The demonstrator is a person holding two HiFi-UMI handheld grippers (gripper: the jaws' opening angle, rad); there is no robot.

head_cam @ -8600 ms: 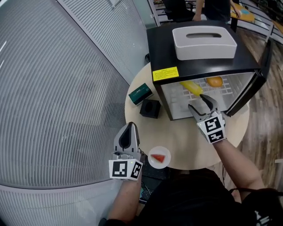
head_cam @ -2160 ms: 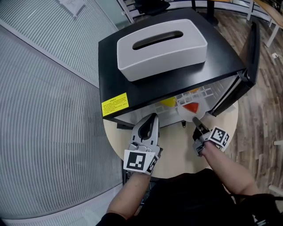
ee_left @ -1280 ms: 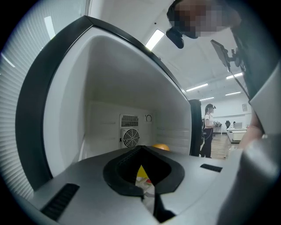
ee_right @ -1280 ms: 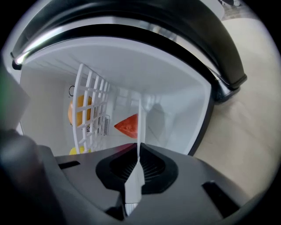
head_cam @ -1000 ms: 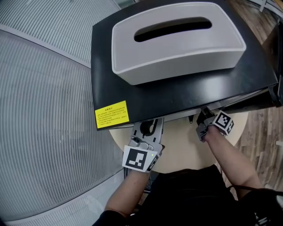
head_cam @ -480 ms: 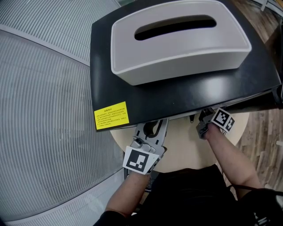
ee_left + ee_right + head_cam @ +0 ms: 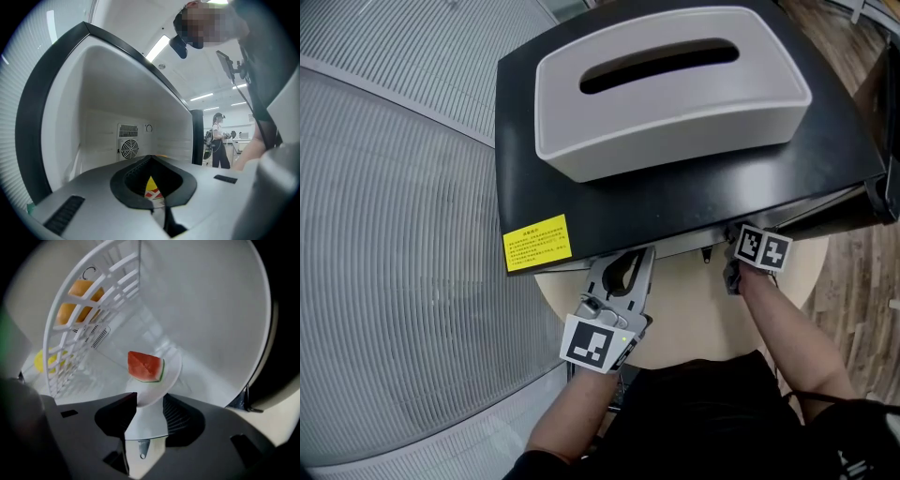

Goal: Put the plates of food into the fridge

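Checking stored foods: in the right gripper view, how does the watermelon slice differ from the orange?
The watermelon slice is a red wedge with green rind; the orange is round and orange. The slice sits on a white plate; the orange shows behind the bars of the wire shelf. Both are inside the fridge.

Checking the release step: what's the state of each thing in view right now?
fridge door: open.
left gripper: shut, empty.
right gripper: open, jaws have just been opening, plate rim between them.
plate: inside fridge, below shelf, not gripped.
watermelon: on plate.
orange: on shelf.
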